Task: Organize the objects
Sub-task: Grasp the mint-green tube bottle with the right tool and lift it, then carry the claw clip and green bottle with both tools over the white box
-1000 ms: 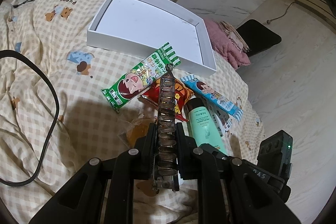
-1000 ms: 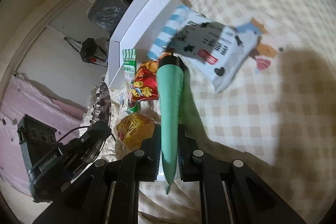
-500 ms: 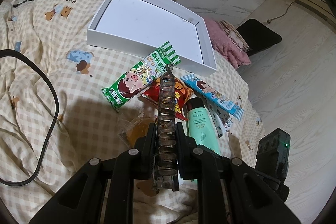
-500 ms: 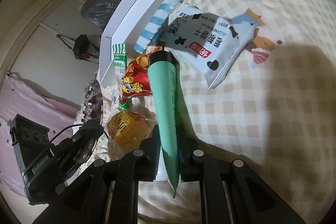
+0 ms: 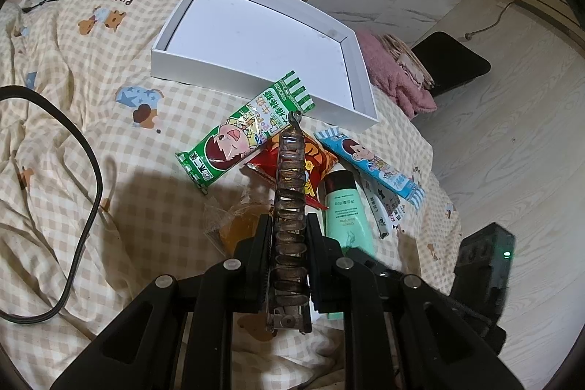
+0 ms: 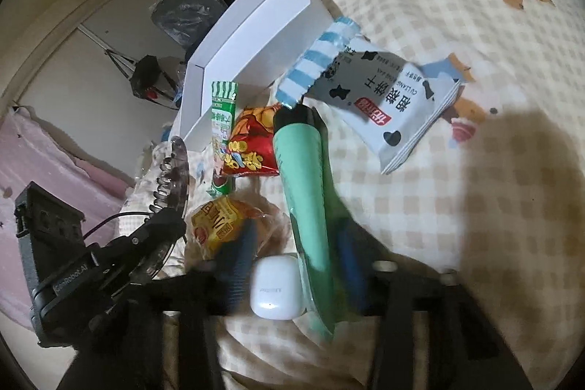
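Opening around the green tube, the right gripper is letting go: its blurred jaws are now standing apart on either side, whereas a second ago they were clamping it. The left gripper is holding a brown hair claw tight above the snacks. Beyond them, the white box is sitting empty; carrying the claw forward over its near wall seems the next move.

Checked bedspread: white box, snack packets, probably earbud case.
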Motion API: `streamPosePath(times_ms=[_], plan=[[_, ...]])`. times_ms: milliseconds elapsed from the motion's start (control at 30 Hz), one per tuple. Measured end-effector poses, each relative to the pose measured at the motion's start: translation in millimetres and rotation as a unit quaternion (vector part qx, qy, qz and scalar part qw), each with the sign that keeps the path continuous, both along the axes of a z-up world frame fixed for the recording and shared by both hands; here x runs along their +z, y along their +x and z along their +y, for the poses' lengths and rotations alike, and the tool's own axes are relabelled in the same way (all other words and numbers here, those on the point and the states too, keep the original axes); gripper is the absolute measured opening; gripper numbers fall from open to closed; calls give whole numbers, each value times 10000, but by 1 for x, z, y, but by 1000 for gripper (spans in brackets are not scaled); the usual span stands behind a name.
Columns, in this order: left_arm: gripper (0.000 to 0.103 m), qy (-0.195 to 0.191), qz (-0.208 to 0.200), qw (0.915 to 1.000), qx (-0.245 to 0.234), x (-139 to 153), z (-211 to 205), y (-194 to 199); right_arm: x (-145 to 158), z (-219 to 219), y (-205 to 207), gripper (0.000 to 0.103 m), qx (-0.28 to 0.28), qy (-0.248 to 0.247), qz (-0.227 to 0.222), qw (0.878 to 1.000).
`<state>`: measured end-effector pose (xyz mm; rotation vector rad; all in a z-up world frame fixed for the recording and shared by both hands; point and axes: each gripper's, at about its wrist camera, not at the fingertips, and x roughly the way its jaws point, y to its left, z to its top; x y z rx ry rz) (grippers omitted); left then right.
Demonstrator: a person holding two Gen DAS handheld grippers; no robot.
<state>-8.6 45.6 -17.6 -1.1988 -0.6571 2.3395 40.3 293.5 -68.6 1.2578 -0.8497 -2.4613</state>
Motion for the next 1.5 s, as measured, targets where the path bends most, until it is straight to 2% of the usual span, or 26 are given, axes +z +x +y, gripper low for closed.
streamPosePath(times_ms=[33, 100, 267, 433, 600, 800, 1000, 1100, 1133, 1267, 1500], plan=[[19, -2, -5, 10000, 3, 0, 1, 0, -4, -1, -2, 15, -8, -22, -121, 9999], [19, -5, -10, 10000, -1, 0, 0, 0, -8, 0, -6, 15, 27, -180, -227, 9996], [19, 19, 21, 10000, 23, 1, -1, 0, 0, 7, 5, 13, -58, -144, 51, 9999], [19, 97, 93, 9999, 64, 4, -5, 1, 12, 15, 12, 13, -135, -524, 235, 9983], [19, 166, 50, 9998, 83, 3, -8, 0, 32, 6, 19, 13, 171, -595, 672, 9958], [19, 140, 31, 9999, 44, 2, -6, 0, 41, -6, 18, 13, 573, -977, 954, 9890], [19, 179, -4, 9998, 73, 0, -10, -1, 30, -9, 17, 13, 946, -1555, 772, 9803], [19, 174, -6, 9998, 75, -1, -10, -2, 13, -15, 9, 13, 1305, -2449, 393, 9599], [19, 177, -2, 9998, 75, -1, -10, -2, 9, -16, 8, 13, 1323, -2585, 317, 9564], [19, 156, -25, 9999, 44, -1, -9, -2, 11, -14, 8, 13, 1189, -2412, 342, 9626], [19, 156, -7, 9999, 13, 0, -8, -1, 9, -17, 6, 13, 1220, -2323, 210, 9647]])
